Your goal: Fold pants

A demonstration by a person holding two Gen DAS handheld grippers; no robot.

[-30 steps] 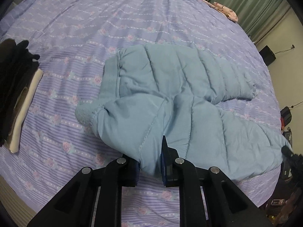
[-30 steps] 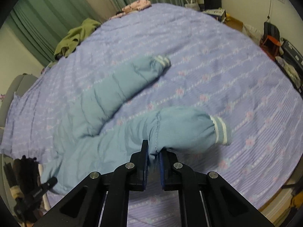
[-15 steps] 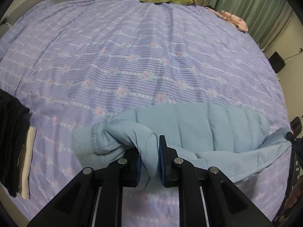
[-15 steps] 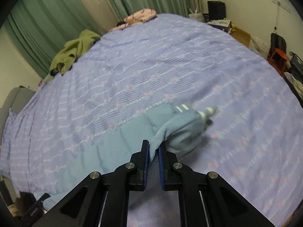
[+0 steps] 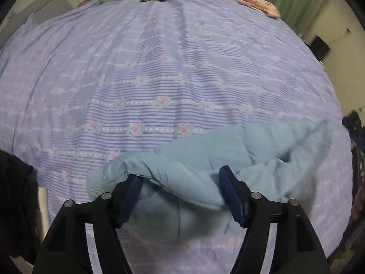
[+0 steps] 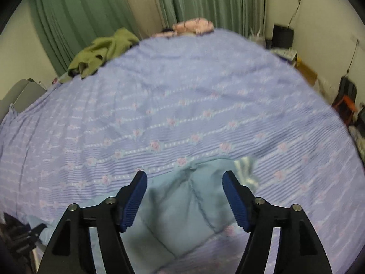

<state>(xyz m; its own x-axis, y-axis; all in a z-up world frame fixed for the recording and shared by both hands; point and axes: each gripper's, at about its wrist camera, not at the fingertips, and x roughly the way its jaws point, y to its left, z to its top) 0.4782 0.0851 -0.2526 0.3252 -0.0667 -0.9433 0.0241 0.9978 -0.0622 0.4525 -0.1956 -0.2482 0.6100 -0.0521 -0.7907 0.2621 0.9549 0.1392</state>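
Light blue quilted pants (image 5: 205, 159) lie on the purple flowered bedspread (image 5: 159, 80) with one leg folded over the other. My left gripper (image 5: 180, 182) is open, its blue pads on either side of the bunched waist end, fabric draped between them. My right gripper (image 6: 184, 182) is open above the leg end of the pants (image 6: 187, 205); the striped cuff (image 6: 245, 166) lies just beyond its right finger.
A green garment (image 6: 102, 50) and a pink one (image 6: 194, 25) lie at the bed's far edge by green curtains. Black clothes (image 5: 13, 194) sit at the bed's left edge. A black speaker (image 6: 282, 36) and bags stand by the right wall.
Both grippers carried the near leg over onto the far leg, then opened and let go of the pants. The fabric now rests folded on the bed.
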